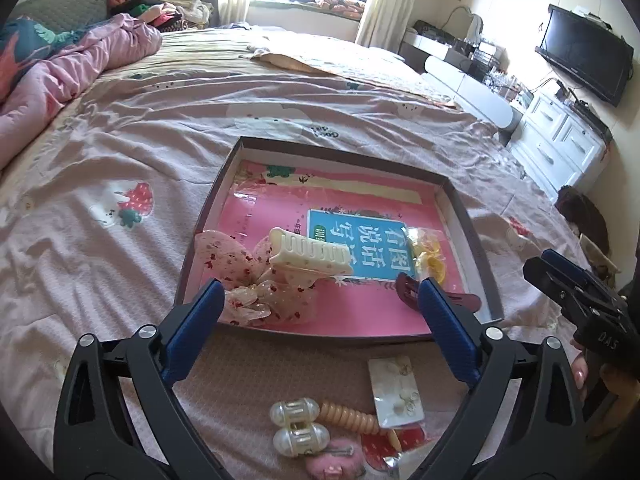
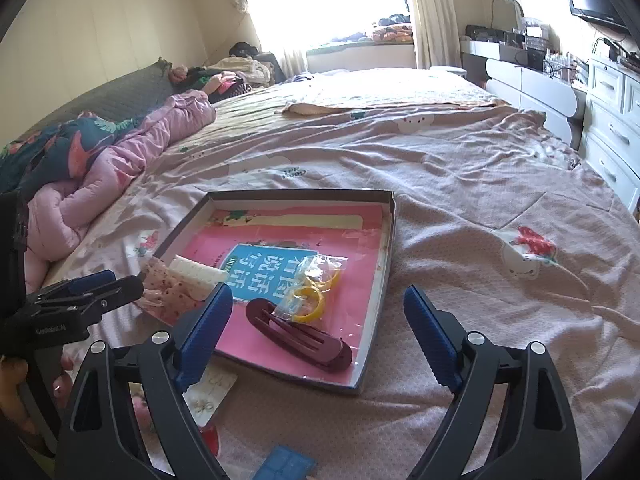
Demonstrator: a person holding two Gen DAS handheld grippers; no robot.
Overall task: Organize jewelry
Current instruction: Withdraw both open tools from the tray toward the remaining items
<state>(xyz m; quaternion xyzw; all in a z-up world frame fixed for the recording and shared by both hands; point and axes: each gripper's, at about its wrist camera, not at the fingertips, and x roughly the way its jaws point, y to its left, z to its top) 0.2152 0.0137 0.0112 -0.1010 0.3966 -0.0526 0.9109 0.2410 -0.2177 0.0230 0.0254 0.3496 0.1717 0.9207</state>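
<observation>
Both hand-held grippers, left [image 1: 320, 300] and right [image 2: 318, 308], gape empty: cream claw clip [image 1: 308, 254] and maroon hair clip [image 2: 298, 334] lie boxed ahead, pearl-ended clips [image 1: 298, 426] wait beneath.

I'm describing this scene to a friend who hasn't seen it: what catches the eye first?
A shallow box on the pink bed, lined with a pink book cover. Inside lie a cream claw clip on a floral bow, a maroon clip and bagged yellow bands. Both grippers hover open and empty.
</observation>
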